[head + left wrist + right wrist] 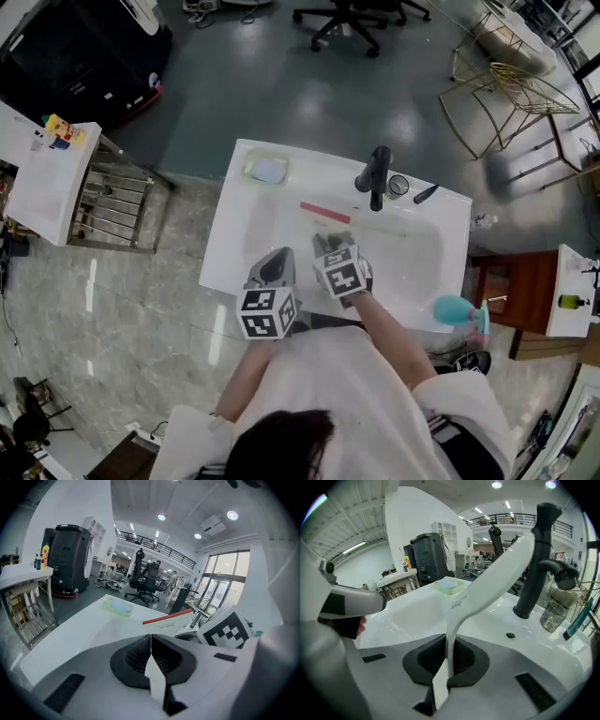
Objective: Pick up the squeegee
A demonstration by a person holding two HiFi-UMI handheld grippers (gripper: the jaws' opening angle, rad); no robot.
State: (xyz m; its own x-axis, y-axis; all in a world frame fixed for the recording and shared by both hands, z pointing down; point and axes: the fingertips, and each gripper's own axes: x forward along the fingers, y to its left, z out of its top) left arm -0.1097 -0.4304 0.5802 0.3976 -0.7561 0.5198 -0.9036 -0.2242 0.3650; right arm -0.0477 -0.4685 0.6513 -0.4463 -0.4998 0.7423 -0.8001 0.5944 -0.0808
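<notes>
The squeegee (324, 212) is white with a red blade edge and hangs over the white sink basin (412, 267). My right gripper (332, 247) is shut on its thin white handle. In the right gripper view the squeegee (497, 581) rises from the right gripper (449, 660) and slants up to the right. My left gripper (275, 266) hovers just left of it over the sink's near edge. In the left gripper view that gripper (151, 639) is shut with nothing between the jaws, and the squeegee (171, 620) lies ahead to the right.
A black faucet (377, 173) stands at the back of the sink, with a glass (398, 185) beside it. A pale green soap dish (267, 170) sits at the back left corner. A teal object (459, 311) is at the sink's right front. A metal rack (112, 202) stands to the left.
</notes>
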